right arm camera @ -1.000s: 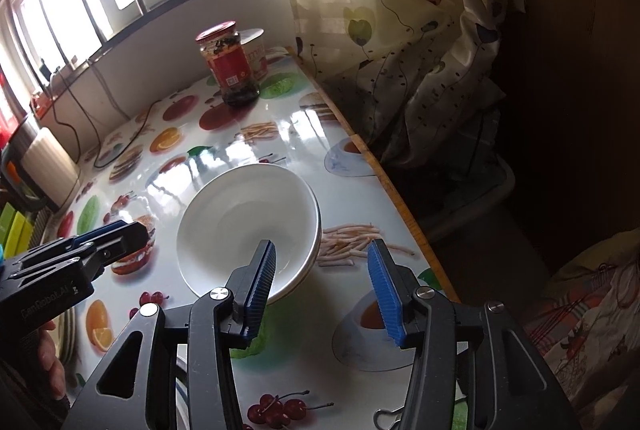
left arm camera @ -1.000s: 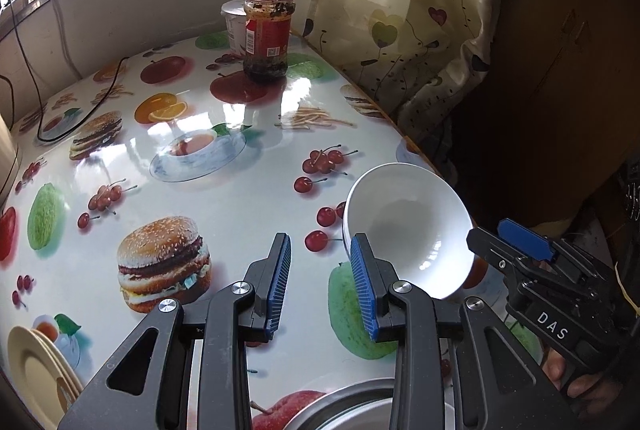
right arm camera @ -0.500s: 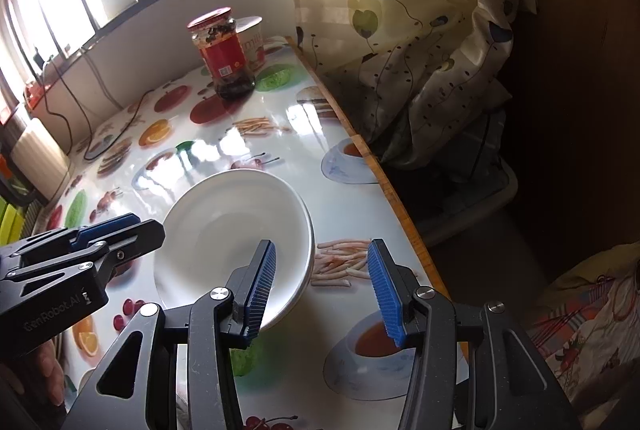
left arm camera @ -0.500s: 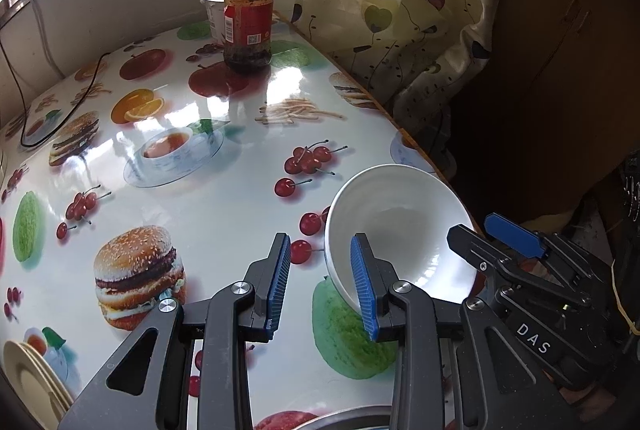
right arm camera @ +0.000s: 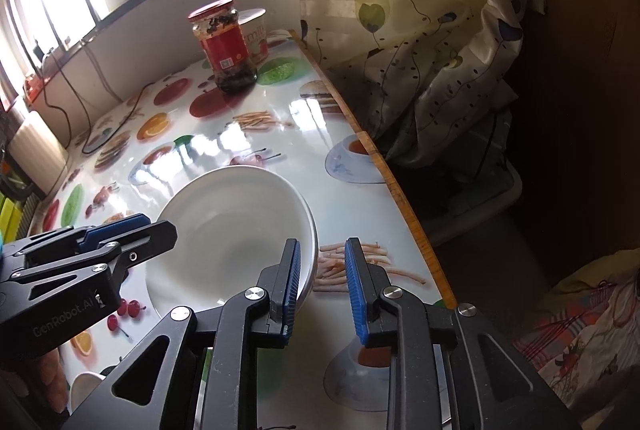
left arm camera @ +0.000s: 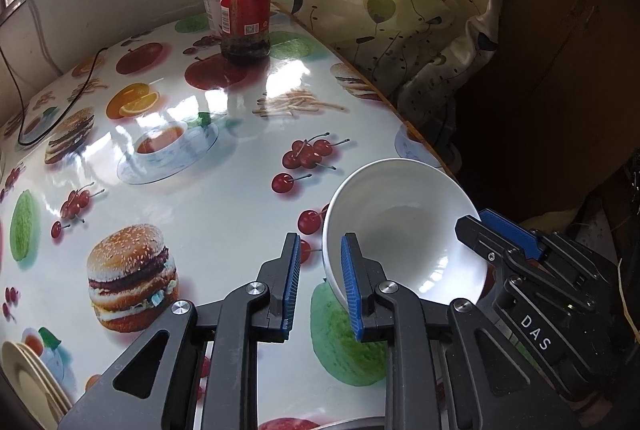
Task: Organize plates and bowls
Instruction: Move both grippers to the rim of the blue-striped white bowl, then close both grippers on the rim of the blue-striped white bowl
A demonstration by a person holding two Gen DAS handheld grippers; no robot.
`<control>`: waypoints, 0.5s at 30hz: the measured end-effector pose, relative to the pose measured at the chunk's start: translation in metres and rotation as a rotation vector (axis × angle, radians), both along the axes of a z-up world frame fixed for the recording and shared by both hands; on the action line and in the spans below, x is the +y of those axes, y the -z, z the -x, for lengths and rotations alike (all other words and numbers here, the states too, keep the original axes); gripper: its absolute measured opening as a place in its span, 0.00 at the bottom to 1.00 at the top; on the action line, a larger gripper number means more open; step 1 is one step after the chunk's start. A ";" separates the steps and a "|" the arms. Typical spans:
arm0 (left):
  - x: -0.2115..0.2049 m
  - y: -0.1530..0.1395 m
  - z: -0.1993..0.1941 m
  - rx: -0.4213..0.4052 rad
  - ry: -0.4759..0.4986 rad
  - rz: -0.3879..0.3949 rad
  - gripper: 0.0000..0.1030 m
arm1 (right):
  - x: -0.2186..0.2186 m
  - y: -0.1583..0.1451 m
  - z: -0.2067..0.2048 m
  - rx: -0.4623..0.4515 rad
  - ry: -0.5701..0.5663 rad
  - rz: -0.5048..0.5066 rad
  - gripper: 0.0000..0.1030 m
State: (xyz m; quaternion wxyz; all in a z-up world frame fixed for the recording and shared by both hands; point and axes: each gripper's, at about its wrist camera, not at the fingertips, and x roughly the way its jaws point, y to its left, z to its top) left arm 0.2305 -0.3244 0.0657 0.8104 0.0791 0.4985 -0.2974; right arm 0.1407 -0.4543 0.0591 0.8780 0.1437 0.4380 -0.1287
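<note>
A white bowl (left arm camera: 404,226) sits near the table's right edge, over the printed cherries and a green fruit. My left gripper (left arm camera: 320,282) straddles the bowl's left rim, one blue pad inside and one outside, and its jaws are closing with a gap still showing at the outer pad. My right gripper (right arm camera: 320,282) straddles the opposite rim of the bowl (right arm camera: 236,222) the same way, its jaws also closing, with the outer pad clear of the wall. Each gripper shows in the other view: the right gripper (left arm camera: 478,224) and the left gripper (right arm camera: 156,226).
A red-labelled jar (left arm camera: 246,9) and a white cup (left arm camera: 208,5) stand at the far end. Cream plates (left arm camera: 24,378) are stacked at the near left. A metal rim (left arm camera: 352,424) shows at the bottom. The table edge (right arm camera: 396,185) runs close to the bowl, with a curtain (right arm camera: 420,29) beyond.
Both grippers have narrowed their jaws around the bowl's rims. Both have come slightly lower and closer to the bowl, which stays on the table.
</note>
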 end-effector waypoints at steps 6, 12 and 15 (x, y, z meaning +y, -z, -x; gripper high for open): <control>-0.003 0.002 0.001 0.007 0.007 -0.010 0.14 | -0.002 0.001 -0.001 -0.003 0.005 -0.009 0.19; -0.007 0.002 0.003 0.002 0.014 -0.019 0.08 | -0.002 0.001 -0.001 -0.009 0.003 -0.021 0.14; -0.006 0.003 0.002 0.001 0.012 -0.015 0.07 | -0.002 0.001 -0.002 -0.010 0.000 -0.027 0.11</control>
